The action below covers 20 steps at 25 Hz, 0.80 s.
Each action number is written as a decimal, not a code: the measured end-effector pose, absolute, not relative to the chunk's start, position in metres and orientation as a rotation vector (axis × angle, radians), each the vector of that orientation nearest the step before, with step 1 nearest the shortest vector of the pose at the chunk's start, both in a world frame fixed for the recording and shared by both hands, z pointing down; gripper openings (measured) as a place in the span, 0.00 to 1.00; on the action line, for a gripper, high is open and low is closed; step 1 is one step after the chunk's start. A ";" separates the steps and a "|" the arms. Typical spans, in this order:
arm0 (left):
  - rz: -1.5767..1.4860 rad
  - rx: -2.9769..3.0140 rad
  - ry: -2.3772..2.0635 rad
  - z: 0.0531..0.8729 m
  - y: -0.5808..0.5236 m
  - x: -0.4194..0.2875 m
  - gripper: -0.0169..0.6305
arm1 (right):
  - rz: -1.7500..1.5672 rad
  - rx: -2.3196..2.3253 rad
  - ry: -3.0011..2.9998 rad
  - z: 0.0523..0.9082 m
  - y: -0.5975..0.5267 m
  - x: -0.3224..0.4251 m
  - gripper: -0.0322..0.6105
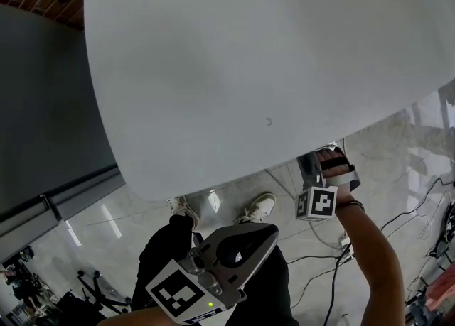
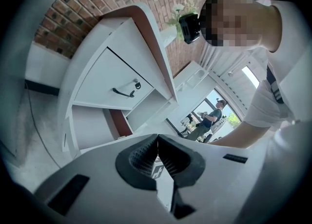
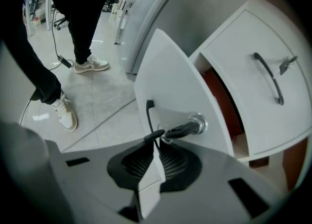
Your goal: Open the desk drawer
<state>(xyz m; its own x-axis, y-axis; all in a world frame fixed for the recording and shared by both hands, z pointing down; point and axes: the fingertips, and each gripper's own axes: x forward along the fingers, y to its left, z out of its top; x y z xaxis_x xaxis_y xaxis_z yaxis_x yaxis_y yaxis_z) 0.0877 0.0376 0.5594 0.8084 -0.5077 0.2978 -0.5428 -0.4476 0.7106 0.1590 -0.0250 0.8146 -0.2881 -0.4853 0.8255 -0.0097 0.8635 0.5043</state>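
Left gripper (image 2: pixel 157 142) and right gripper (image 3: pixel 155 139): pale grey shells, black ribbed pads (image 2: pixel 144 157) on the jaws, black-and-white marker cube (image 1: pixel 316 204) on each. Black strap (image 1: pixel 335 167) across right hand (image 1: pixel 340 179); dark wristband (image 1: pixel 350 205). Black trousers (image 1: pixel 167 253), white trainers (image 1: pixel 259 208), white short-sleeved top (image 2: pixel 273 96).

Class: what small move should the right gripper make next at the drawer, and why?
Probably twist the key to unlock. The right gripper is shut on its black head, the key sits in the lock, and the handle is untouched.
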 end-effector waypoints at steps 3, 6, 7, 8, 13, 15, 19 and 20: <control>0.045 2.120 -0.772 0.560 0.036 0.084 0.04 | -0.456 0.379 -1.796 0.818 -0.025 0.160 0.11; 0.048 2.105 -0.753 0.565 0.037 0.077 0.04 | -0.417 0.412 -1.787 0.821 -0.026 0.161 0.08; 0.050 2.103 -0.750 0.564 0.038 0.075 0.04 | -0.384 0.442 -1.783 0.819 -0.026 0.164 0.07; 0.052 2.103 -0.751 0.562 0.040 0.072 0.04 | -0.342 0.479 -1.774 0.817 -0.026 0.170 0.07; 0.086 2.145 -0.870 0.559 0.036 0.051 0.04 | -0.079 0.659 -1.768 0.795 -0.008 0.175 0.07; 0.114 2.136 -0.929 0.558 0.034 0.042 0.04 | 0.055 0.742 -1.793 0.778 0.008 0.163 0.07; 0.146 2.124 -0.971 0.533 0.032 0.030 0.04 | 0.416 0.913 -1.855 0.733 0.054 0.124 0.07; 0.146 2.129 -0.974 0.524 0.031 0.028 0.04 | 0.477 0.928 -1.866 0.722 0.065 0.112 0.07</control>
